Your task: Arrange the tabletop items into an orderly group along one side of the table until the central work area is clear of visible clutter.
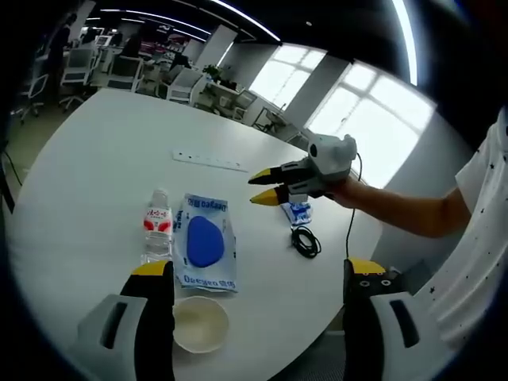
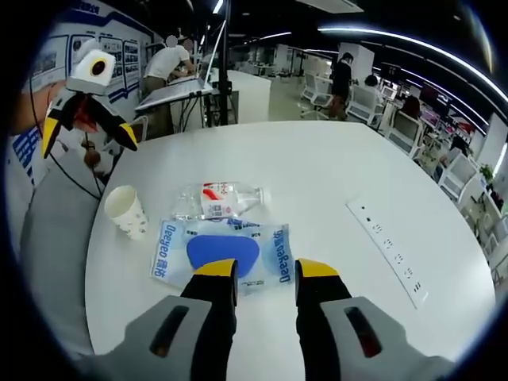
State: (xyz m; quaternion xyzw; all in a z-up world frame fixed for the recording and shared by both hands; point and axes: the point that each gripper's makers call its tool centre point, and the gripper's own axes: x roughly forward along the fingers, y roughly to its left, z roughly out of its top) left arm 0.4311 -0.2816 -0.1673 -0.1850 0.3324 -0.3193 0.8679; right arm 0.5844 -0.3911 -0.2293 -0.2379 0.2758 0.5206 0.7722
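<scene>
I see both claws released: left claw (image 1: 252, 274) over the cup (image 1: 200, 323), right claw (image 2: 267, 274) over the blue packet (image 2: 224, 252), bottle (image 2: 216, 200) beside it on the bench (image 2: 317, 175).

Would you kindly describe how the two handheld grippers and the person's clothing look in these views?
Both grippers have grey bodies and black jaws with yellow tips. The right gripper has a pale grey housing, with a thin black cable trailing from it. The left gripper looks the same, with a black cable hanging below it. The person's short sleeve is white with small dark specks.
</scene>
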